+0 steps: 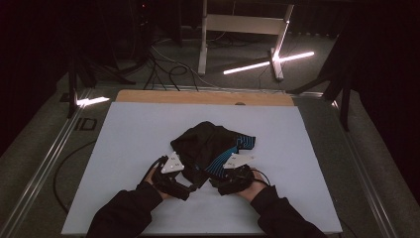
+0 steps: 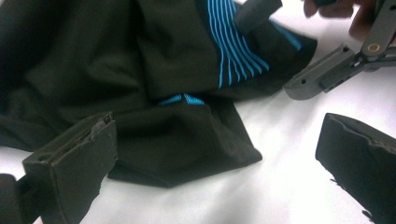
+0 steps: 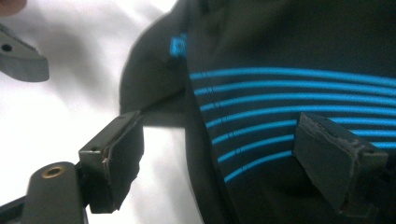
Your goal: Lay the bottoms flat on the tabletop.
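Two grippers low at the near hem of the crumpled black garment [image 1: 208, 146], centre of frame. Left gripper [image 1: 190, 186]: jaws apart, nothing clamped. Right gripper [image 1: 218, 181]: jaws wide astride striped cloth, no pinch yet. Folding likely barely begun. Ample bare white mat [image 1: 133, 129] around; far wooden edge [image 1: 203, 97] well clear.
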